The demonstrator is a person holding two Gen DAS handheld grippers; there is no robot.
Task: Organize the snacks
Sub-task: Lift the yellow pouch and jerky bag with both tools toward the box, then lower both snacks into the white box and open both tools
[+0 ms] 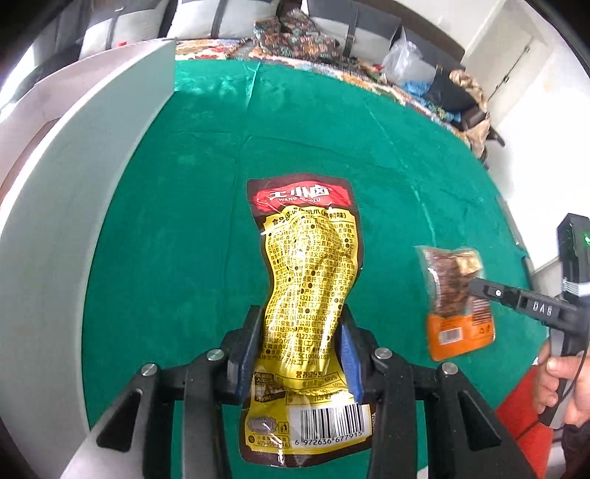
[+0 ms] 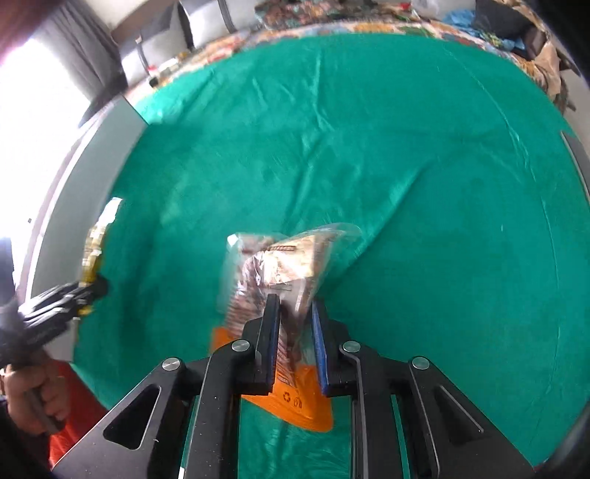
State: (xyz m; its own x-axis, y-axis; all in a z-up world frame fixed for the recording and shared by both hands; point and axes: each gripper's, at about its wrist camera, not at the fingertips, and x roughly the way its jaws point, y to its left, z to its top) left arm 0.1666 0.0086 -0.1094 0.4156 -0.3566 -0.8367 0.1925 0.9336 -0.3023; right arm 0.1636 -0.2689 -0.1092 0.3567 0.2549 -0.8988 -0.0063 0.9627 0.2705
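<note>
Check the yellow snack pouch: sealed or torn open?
Looks sealed. The yellow snack pouch shows an intact top edge and no tear while the left gripper clamps it; its front side is hidden.

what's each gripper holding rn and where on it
Left gripper pinches the yellow snack packet across its lower middle; right gripper pinches the orange-bottomed snack packet at mid-height.

A home living room: cushioned sofa (image 1: 206,18), patterned blanket (image 1: 295,37), green-clothed table (image 1: 295,129).
</note>
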